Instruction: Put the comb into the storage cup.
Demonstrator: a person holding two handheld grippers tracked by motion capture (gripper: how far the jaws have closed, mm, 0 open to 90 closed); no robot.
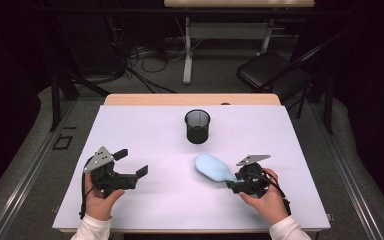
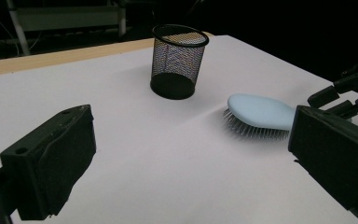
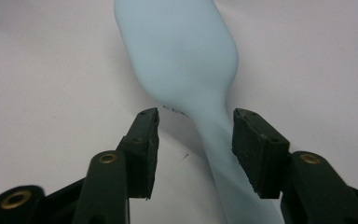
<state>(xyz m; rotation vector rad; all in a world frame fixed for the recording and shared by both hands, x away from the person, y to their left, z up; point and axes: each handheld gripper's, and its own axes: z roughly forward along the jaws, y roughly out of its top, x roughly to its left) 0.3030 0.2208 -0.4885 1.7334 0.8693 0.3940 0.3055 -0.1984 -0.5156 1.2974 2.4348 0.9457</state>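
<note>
A pale blue plastic hairbrush (image 1: 211,167) is seen lying bristles-down on the white table (image 1: 145,200), near the black mesh cup (image 1: 197,126) on the person's side. Its long axis runs diagonally — head toward the cup, handle toward the right gripper (image 3: 196,140), whose jaws flank the handle without pressing (gaps on both sides). The left gripper (image 1: 132,162) is spread wide, empty.

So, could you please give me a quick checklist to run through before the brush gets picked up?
1. Right hand-held gripper straddles the brush handle: ok.
2. Pads pressing on the handle: not ok, gaps on both sides.
3. Brush lying flat, bristles down: ok.
4. Mesh cup upright, mouth open: ok.
5. Left hand-held gripper open, apart from the brush: ok.
6. Table bare between brush and cup: ok.
</note>
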